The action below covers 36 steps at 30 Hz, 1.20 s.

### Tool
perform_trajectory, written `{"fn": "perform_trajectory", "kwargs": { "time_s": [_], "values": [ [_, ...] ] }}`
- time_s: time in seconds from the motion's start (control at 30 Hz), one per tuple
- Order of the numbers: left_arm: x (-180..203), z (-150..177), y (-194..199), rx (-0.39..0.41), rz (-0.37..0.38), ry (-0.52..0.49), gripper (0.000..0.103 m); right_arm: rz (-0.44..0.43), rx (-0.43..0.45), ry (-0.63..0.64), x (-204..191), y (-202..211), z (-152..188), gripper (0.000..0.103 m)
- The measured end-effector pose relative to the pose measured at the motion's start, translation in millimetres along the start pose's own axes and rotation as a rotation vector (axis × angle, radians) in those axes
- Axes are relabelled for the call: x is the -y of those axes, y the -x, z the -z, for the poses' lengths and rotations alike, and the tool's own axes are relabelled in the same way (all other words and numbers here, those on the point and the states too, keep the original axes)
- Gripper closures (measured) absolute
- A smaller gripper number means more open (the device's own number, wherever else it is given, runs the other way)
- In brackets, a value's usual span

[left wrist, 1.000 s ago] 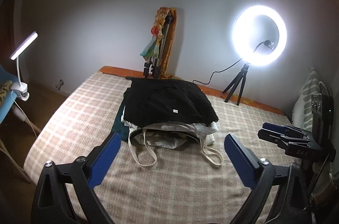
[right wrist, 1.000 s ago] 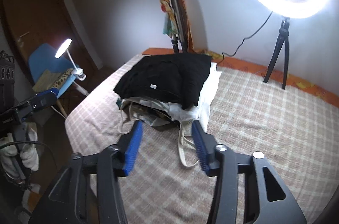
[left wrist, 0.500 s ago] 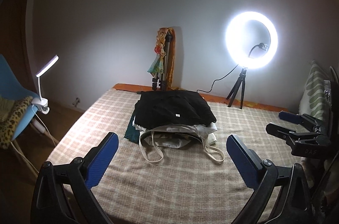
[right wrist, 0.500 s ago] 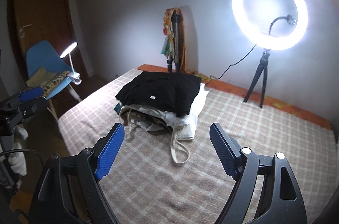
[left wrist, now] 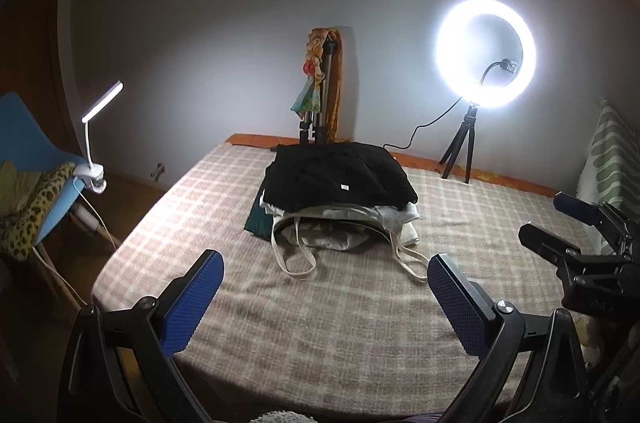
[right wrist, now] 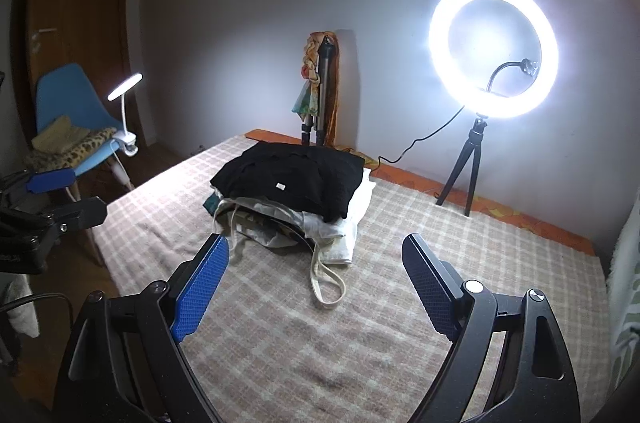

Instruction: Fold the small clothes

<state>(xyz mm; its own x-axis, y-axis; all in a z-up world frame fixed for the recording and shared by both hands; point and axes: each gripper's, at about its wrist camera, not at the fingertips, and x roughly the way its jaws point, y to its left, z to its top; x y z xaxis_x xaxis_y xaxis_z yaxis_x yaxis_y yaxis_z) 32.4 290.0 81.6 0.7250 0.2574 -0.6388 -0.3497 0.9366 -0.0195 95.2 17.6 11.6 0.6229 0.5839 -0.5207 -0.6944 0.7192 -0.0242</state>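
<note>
Both grippers have drawn back from the stack of folded clothes topped by a black garment (left wrist: 338, 179), which now looks smaller and sits mid-bed on the beige checked blanket (left wrist: 320, 323). The right gripper (right wrist: 316, 287) has just been opening and stands wide, nothing between its blue pads. The left gripper (left wrist: 324, 297) gapes wide and empty, angled downward.

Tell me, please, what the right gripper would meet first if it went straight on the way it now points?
Probably the pile of clothes. The right gripper stands open and empty, aimed down over the checked blanket; the cream strap loop lies nearest in that line. Depth is unclear, so it might touch blanket first.
</note>
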Motion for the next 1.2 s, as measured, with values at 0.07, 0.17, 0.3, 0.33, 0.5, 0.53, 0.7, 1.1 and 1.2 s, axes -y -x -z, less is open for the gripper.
{"fn": "perform_trajectory", "kwargs": {
  "time_s": [0.07,0.17,0.3,0.33,0.5,0.53,0.7,1.1,1.2],
  "values": [
    [0.8,1.5,1.0,-0.007,0.003,-0.001,0.000,0.010,-0.003,0.007,-3.1,2.2,1.5,0.014],
    [1.7,1.5,0.9,-0.009,-0.001,-0.008,0.000,0.016,-0.003,0.009,-5.1,4.8,3.5,0.014],
    [1.2,2.6,1.2,-0.013,-0.002,-0.004,0.000,0.010,-0.006,0.002,-5.8,5.9,5.3,0.014],
    [0.7,2.7,0.4,-0.017,-0.001,-0.001,0.000,0.012,-0.005,0.003,-6.2,6.5,5.5,0.014],
    [-1.7,3.7,-0.9,-0.028,0.003,0.003,0.000,0.021,-0.009,0.019,-9.5,6.6,6.6,0.014],
    [-1.9,4.0,-0.3,-0.027,0.003,0.003,0.000,0.017,-0.011,0.018,-8.7,6.4,6.6,0.014],
    [-1.9,4.2,2.7,-0.018,0.006,0.003,0.000,0.017,-0.007,0.016,-10.4,8.2,5.9,0.014],
    [-0.6,3.6,6.3,-0.009,0.010,-0.006,0.000,0.013,0.001,0.019,-14.6,10.6,4.7,0.014],
    [-0.2,4.1,7.4,-0.009,0.010,-0.005,0.000,0.012,0.000,0.027,-16.6,10.5,5.2,0.014]
  ]
}}
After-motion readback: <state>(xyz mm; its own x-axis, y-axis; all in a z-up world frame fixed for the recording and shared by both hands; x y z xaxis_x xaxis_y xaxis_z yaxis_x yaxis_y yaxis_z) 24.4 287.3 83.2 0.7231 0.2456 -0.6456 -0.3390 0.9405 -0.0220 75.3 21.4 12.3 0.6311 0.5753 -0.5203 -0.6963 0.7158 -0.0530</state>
